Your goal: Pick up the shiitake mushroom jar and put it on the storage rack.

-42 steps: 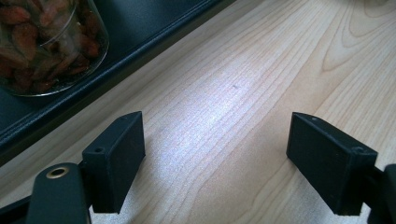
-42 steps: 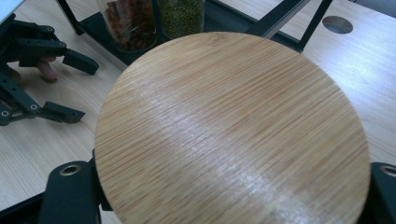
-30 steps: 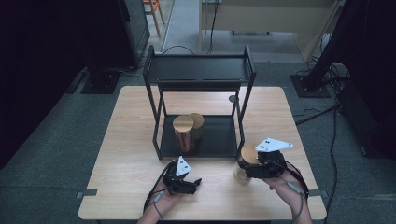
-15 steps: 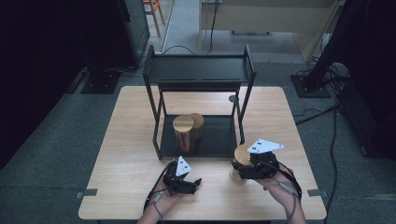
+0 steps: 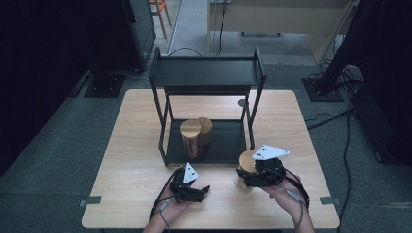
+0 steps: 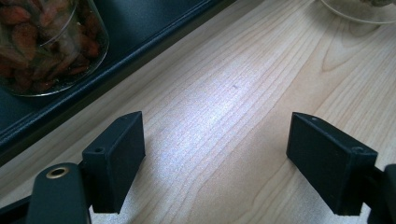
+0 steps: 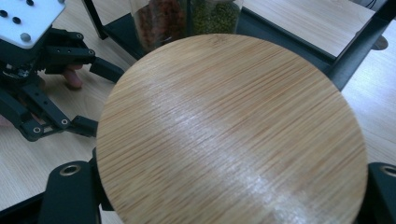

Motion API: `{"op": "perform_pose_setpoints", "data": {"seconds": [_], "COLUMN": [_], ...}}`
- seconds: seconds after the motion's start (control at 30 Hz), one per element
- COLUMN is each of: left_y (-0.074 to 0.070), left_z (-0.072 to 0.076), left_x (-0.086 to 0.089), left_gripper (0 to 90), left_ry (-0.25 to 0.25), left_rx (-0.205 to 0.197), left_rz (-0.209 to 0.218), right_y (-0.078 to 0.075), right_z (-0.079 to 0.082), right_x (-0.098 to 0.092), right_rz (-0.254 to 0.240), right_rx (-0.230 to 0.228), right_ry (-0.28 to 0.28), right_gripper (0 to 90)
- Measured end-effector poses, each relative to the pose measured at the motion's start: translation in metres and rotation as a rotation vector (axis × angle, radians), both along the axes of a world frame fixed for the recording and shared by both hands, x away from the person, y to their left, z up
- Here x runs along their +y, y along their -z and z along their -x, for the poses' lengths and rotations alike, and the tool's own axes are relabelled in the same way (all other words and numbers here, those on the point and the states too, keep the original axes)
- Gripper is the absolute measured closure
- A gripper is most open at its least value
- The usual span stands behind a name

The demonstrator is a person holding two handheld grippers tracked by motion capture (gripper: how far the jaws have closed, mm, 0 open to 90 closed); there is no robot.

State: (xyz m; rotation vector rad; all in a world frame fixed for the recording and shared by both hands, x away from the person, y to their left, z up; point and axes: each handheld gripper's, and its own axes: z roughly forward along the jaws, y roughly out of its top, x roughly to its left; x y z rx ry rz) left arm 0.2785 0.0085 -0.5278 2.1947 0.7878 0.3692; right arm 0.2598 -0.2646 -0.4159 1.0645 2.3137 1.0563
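Note:
A glass jar with a round bamboo lid stands on the wooden table in front of the black rack's right post. My right gripper is shut on it from the right, one jaw on each side below the lid. Two more bamboo-lidded jars stand on the rack's lower shelf: one with red contents in front, one with green contents behind. My left gripper rests open low over bare wood just in front of the shelf edge.
The black two-tier rack takes up the table's middle and back. A small dark disc lies on the table behind its right post. The two grippers sit close together near the front edge. Cables trail on the floor to the right.
My right gripper has carried the jar a little to the left, closer to the left gripper. The left gripper has stayed put.

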Motion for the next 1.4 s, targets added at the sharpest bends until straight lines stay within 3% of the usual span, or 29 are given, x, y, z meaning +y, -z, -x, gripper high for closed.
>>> {"op": "perform_pose_setpoints", "data": {"seconds": [0.27,1.03,1.4], "left_y": [0.0,0.0,0.0], "left_z": [0.0,0.0,0.0], "left_x": [0.0,0.0,0.0], "left_gripper": [19.8,19.8,19.8], "left_ry": [0.0,-0.001,-0.001], "left_rx": [0.0,-0.002,-0.002], "left_rz": [0.001,0.001,0.001], "right_y": [-0.001,-0.003,-0.009], "right_z": [-0.002,-0.012,-0.018], "right_x": [0.006,0.034,0.039], "right_rz": [-0.006,0.045,0.024], "right_rx": [-0.001,-0.011,-0.002], "right_ry": [0.003,-0.044,-0.052], "right_gripper": [25.0,25.0,25.0]}}
